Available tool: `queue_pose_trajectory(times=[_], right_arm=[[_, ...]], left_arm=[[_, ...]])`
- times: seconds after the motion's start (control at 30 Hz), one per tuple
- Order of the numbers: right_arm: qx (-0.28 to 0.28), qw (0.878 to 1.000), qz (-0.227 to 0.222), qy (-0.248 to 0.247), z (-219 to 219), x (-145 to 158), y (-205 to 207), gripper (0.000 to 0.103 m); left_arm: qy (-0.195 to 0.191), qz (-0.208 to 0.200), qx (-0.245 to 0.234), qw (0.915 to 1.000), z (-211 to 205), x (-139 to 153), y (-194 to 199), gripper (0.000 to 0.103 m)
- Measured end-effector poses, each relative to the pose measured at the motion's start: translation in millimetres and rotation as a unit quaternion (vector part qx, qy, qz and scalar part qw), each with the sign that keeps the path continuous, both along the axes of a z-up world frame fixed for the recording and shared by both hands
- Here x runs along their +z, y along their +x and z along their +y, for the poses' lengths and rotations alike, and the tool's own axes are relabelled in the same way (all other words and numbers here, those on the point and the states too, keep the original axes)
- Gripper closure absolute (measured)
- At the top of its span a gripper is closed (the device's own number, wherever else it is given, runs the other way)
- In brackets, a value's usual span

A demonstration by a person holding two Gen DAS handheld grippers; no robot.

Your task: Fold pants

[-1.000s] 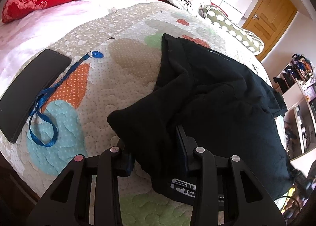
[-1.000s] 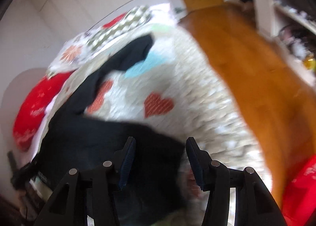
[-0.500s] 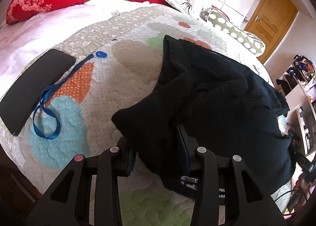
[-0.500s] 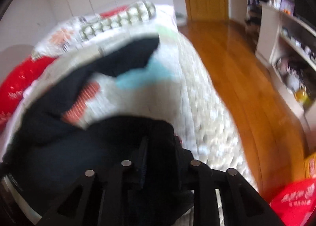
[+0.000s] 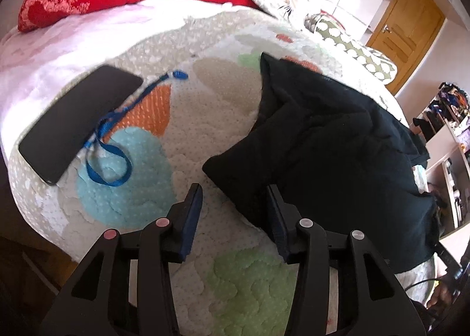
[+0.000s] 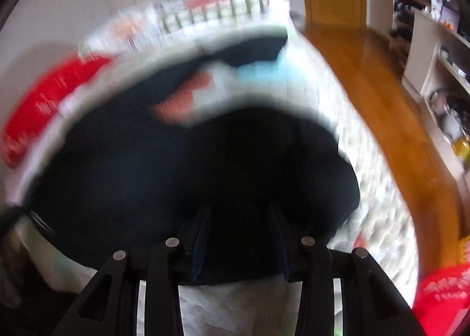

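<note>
My left gripper has just been opening, jaws apart, the black pants corner loose between them. Right gripper jaws have just reopened, apart over blurred pants on the bed.

You are looking at the black pants, which are lying bunched and partly folded on the quilted bedspread, toward its right half in the left wrist view. One narrow end is reaching up toward the pillows at the head of the bedspread, while a rounded, doubled-over corner is pointing toward the bedspread's near edge. The cloth is sitting in soft creases, not flat. In the blurred right wrist view the pants are covering the near part of the bedspread, with one leg stretching away across it.
</note>
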State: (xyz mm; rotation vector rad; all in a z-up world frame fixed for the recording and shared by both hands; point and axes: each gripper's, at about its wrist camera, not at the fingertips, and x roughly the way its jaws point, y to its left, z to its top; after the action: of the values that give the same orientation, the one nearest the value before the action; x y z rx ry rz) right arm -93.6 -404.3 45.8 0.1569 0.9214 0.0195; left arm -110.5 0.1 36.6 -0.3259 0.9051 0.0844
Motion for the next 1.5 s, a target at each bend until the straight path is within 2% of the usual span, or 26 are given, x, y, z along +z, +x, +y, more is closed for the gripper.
queue_pose_trajectory(times=[0.1, 0.2, 0.4, 0.43, 0.53, 0.67, 0.83, 0.93, 0.97, 1.1, 1.17, 1.3, 1.33, 1.4, 1.43, 1.47, 1.5], right_arm=[[-0.003, 1.000, -0.003, 0.009, 0.1, 13.6, -2.1, 0.065], [-0.008, 1.000, -0.020, 0.018, -2.3, 26.2, -4.6, 0.065], [0.000, 0.999, -0.034, 0.038, 12.6, 32.1, 3.2, 0.062], [0.002, 0.999, -0.034, 0.038, 15.9, 32.2, 5.5, 0.062], [0.009, 0.998, -0.035, 0.048, 23.4, 32.8, 14.2, 0.061], [0.027, 0.997, -0.041, 0.056, 37.6, 38.3, 29.2, 0.058], [0.046, 0.997, -0.037, 0.058, 54.8, 36.1, 55.6, 0.057], [0.050, 0.996, -0.028, 0.071, 60.6, 24.9, 68.4, 0.057], [0.050, 0.996, -0.024, 0.072, 61.5, 21.4, 71.6, 0.057], [0.050, 0.996, -0.013, 0.070, 63.5, 12.0, 78.6, 0.057], [0.049, 0.996, -0.017, 0.077, 61.1, 13.4, 77.3, 0.057], [0.038, 0.996, -0.022, 0.078, 54.5, 16.4, 77.4, 0.057], [0.037, 0.996, -0.023, 0.076, 54.4, 17.3, 77.2, 0.057], [0.038, 0.996, -0.028, 0.073, 53.8, 20.1, 76.5, 0.057], [0.036, 0.996, -0.032, 0.072, 53.3, 22.3, 74.6, 0.057], [0.034, 0.996, -0.034, 0.073, 51.5, 23.3, 73.1, 0.057], [0.031, 0.996, -0.035, 0.076, 50.1, 25.1, 72.0, 0.057]], left_arm=[[0.028, -0.009, 0.014, 0.9995, 4.0, 8.7, -6.7, 0.059], [0.035, -0.015, 0.024, 0.9990, 9.7, 13.9, -9.7, 0.059], [0.043, -0.021, 0.031, 0.9984, 17.8, 24.1, -7.0, 0.059], [0.043, -0.022, 0.032, 0.9983, 19.2, 25.7, -6.4, 0.057], [0.036, -0.024, 0.034, 0.9985, 23.9, 29.6, -3.8, 0.038], [0.035, -0.030, 0.027, 0.9986, 27.4, 35.7, 12.6, 0.036], [0.033, -0.024, -0.013, 0.9991, 23.2, 38.7, 68.8, 0.034], [0.029, -0.018, -0.066, 0.9972, 13.3, 34.4, 111.6, 0.023], [0.030, -0.015, -0.070, 0.9970, 12.0, 31.9, 123.5, 0.023], [0.035, 0.020, -0.088, 0.9953, 5.7, 11.4, 187.1, 0.023], [0.051, 0.055, -0.102, 0.9920, -2.5, -3.3, 222.9, 0.023], [0.064, 0.098, -0.115, 0.9864, -20.7, -20.1, 264.0, 0.020], [0.074, 0.095, -0.122, 0.9852, -25.9, -19.2, 265.6, 0.021], [0.091, 0.088, -0.151, 0.9804, -39.7, -16.4, 267.4, 0.053], [0.086, 0.086, -0.166, 0.9787, -45.6, -12.7, 265.8, 0.076], [0.083, 0.079, -0.172, 0.9786, -48.8, -6.8, 261.7, 0.087], [0.077, 0.066, -0.178, 0.9787, -51.4, 1.5, 254.6, 0.087]])
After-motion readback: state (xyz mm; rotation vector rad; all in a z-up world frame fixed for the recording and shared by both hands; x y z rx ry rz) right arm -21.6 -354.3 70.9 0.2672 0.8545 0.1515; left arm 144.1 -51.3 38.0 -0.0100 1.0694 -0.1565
